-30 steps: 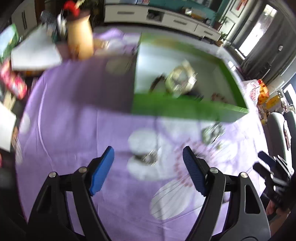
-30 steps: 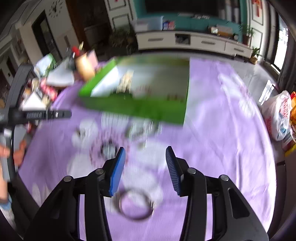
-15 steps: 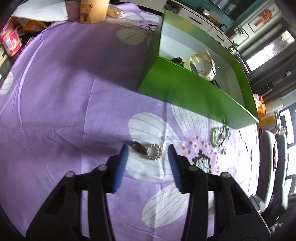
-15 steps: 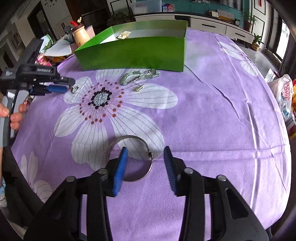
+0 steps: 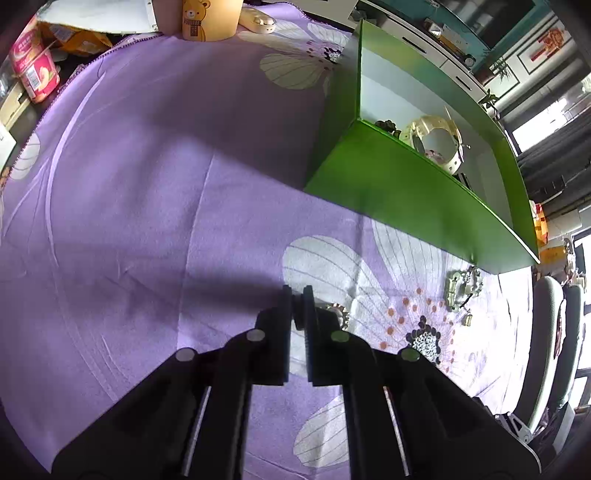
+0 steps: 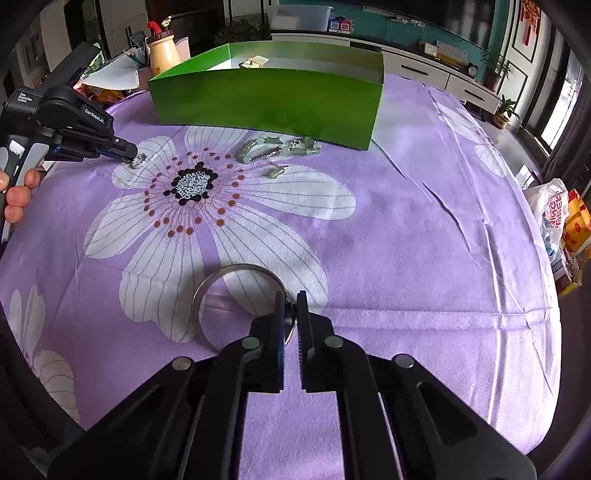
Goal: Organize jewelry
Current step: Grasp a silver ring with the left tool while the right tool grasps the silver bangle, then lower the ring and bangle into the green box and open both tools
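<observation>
My left gripper has its jaws drawn together on a small beaded ring charm, which pokes out just to the right of the fingertips and rests on a white petal of the purple flowered tablecloth; from the right wrist camera I see that same gripper low over the cloth with the sparkly charm at its tip. My right gripper is pinched closed on the rim of a thin silver bangle, gripping it at the near right side while the rest of the hoop lies flat on the cloth over a white petal. The green box sits beyond the left gripper, open at the top, with a cream-coloured bracelet and some darker pieces inside that I cannot make out clearly. In the right view the box stands at the far side of the cloth, and just in front of it lies a loose string of pale green and silver links, with one small separate piece nearby. Past the box on the left I see a beige bear-print cup and a red-and-white packet at the table's edge.
</observation>
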Available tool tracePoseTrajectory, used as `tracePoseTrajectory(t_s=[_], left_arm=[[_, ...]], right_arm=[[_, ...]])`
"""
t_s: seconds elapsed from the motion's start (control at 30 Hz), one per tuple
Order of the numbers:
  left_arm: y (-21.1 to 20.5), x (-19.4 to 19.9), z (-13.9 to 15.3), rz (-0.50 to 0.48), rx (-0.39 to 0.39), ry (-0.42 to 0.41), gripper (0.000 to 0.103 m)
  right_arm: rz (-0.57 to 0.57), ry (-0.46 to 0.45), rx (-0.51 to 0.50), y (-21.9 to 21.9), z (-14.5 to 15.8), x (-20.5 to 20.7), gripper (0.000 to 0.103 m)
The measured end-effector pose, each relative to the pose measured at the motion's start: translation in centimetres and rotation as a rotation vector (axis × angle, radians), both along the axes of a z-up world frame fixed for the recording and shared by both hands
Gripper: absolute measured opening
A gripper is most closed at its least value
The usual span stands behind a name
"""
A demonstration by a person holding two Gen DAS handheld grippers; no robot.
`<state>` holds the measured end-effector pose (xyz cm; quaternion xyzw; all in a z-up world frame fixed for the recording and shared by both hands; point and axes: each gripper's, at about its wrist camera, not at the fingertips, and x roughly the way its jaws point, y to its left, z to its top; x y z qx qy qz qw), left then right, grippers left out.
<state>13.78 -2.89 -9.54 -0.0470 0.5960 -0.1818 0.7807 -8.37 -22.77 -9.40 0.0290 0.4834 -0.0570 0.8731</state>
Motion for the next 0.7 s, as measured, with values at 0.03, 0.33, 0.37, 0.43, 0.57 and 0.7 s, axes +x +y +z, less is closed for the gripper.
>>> tracePoseTrajectory(t_s=[0.03, 0.33, 0.37, 0.43, 0.57, 0.7], left_arm=[[-0.1, -0.1, 0.1, -0.005, 0.005, -0.01, 0.005], [-0.9, -1.2, 4.2, -0.078, -0.018, -0.11, 0.005], [-1.2, -1.3, 4.9, -0.088, -0.025, -0.124, 0.005], [-1.5, -1.3, 5.8, -0.106, -0.031, -0.141, 0.005], [-2.3, -0.9, 7.3, -0.138, -0.038, -0.163, 0.005], [-3.7, 0.1, 8.7, -0.158, -0.052, -0.181, 0.005]], right_arm=[[-0.002, -0.004, -0.002, 0.0, 0.0, 0.0, 0.005], [-0.03, -0.079, 0.0, -0.9, 2.6, 0.3, 0.005], [-0.031, -0.091, -0.002, -1.0, 3.1, 0.5, 0.005], [-0.034, -0.11, -0.009, -1.3, 4.0, 1.0, 0.005], [-0.045, -0.16, -0.018, -2.0, 6.1, 2.5, 0.005], [-0.056, -0.22, -0.01, -3.0, 8.4, 4.5, 0.005]])
